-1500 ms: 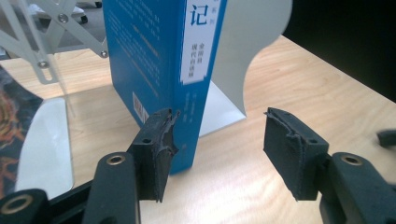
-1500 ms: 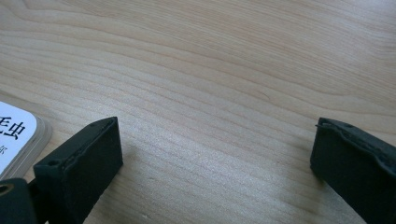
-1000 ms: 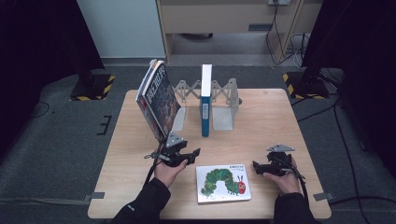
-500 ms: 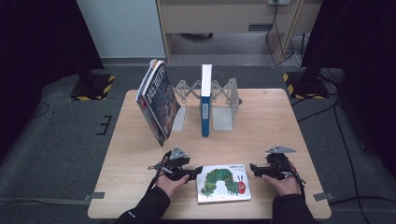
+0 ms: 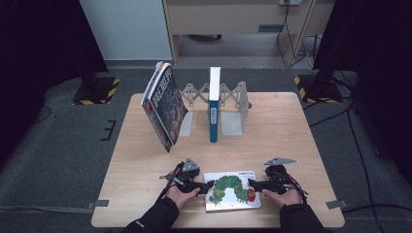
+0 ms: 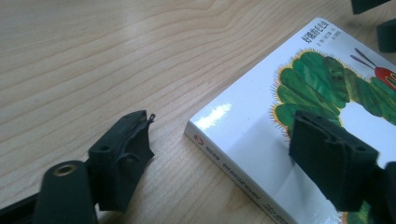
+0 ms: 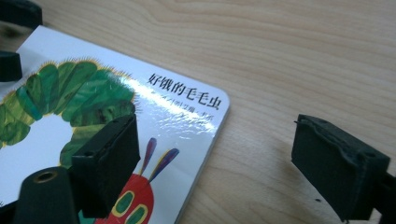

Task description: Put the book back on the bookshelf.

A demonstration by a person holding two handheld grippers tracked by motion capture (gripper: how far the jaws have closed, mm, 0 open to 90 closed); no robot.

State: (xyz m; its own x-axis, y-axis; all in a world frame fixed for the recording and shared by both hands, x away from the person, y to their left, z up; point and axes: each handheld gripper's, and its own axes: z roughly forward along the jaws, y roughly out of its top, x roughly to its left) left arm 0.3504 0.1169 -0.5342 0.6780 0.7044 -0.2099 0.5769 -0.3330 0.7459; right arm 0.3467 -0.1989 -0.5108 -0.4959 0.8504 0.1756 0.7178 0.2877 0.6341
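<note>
- Between my two tongs, the caterpillar book (image 5: 232, 190) lies flat on the worktop (image 5: 145, 165), cover up, near the edge closest to me.
- My left tongs (image 5: 208, 186) sit at the book's left edge, spread wide; their jaws have just been opening. Seen from the left gripper view, one jaw hangs over the cover and the other over bare wood beside the spine (image 6: 243, 175), so the book's corner lies between them unpinched.
- My right tongs (image 5: 252, 184) sit at the book's right edge, also wide, though their jaws have just been closing. Seen from the right gripper view, one jaw is above the caterpillar's red head (image 7: 140, 203), the other over bare wood, and the pads do not press the book.
- Well beyond both tongs, a grey folding book rack (image 5: 233, 104) stands at the far side of the worktop.
- A blue book (image 5: 214, 104) stands upright in that rack.
- A dark-covered book (image 5: 165, 104) leans tilted at the rack's left end.
- Nothing lies between my tongs and the caterpillar book.
</note>
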